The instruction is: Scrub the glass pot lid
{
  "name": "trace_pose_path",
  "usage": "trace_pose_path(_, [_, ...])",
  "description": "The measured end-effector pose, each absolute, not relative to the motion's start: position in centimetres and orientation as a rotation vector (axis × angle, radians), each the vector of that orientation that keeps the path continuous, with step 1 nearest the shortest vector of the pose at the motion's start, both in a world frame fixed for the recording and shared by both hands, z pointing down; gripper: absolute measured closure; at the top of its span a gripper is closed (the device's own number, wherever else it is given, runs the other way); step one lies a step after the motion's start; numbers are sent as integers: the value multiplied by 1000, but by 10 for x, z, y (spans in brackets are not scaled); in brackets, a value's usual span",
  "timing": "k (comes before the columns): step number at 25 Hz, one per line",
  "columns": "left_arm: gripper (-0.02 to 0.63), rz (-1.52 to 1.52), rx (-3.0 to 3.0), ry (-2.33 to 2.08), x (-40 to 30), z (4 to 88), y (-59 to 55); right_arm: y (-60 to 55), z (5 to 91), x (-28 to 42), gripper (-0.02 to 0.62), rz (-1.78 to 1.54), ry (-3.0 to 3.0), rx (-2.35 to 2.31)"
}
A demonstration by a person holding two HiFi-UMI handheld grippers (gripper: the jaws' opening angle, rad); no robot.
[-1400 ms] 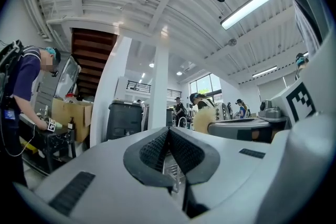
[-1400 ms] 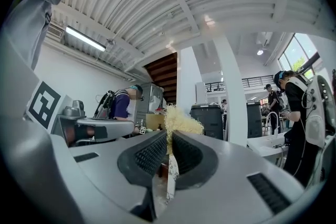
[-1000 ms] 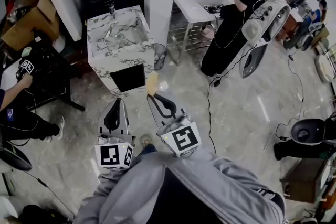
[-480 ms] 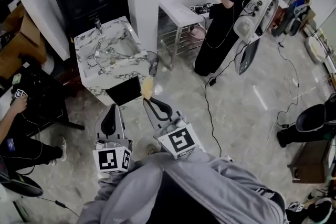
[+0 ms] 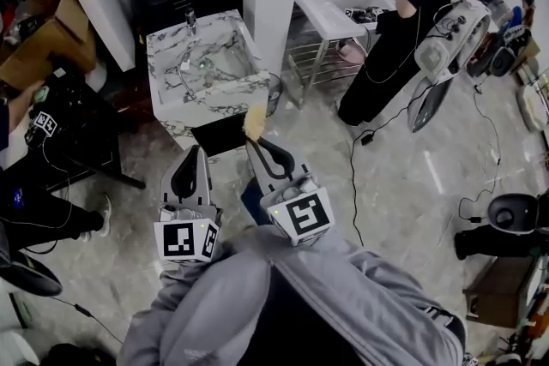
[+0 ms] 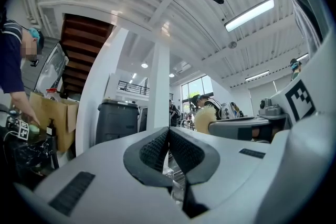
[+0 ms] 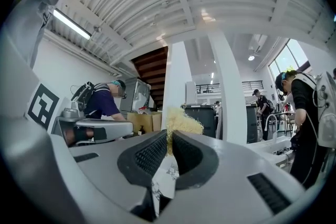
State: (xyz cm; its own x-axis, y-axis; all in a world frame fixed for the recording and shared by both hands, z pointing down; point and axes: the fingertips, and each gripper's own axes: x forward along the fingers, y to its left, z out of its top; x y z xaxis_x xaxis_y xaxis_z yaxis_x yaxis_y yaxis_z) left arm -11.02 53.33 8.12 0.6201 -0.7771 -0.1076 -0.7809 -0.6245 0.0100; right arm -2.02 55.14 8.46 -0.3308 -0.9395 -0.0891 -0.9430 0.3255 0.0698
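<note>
Right gripper (image 5: pixel 252 143) clamped a yellow scrubber (image 5: pixel 254 122), apparently readied for the marble sink (image 5: pixel 221 101) at eleven o'clock, while left gripper (image 5: pixel 193 153) stayed shut, empty.

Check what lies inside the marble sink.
What looks like a round glass pot lid lies in the marble sink, below the faucet. Whatever is under it, the drain included, cannot be made out.

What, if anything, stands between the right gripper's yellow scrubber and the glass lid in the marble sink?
Nothing visible does. The right gripper, shut on the yellow scrubber, is short of the marble sink; only floor and the sink's front rim separate it from the glass lid in the basin.
</note>
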Motion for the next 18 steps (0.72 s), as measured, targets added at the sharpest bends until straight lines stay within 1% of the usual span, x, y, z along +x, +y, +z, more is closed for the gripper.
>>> trace_pose_path(9, [591,160,-2749,1378,-105,77,461,476,74,-15,549,189,2527,-1732])
trace_pose_path(18, [591,143,-2753,1428,-73,87,328,332,86,10,550,169,2614,-1655])
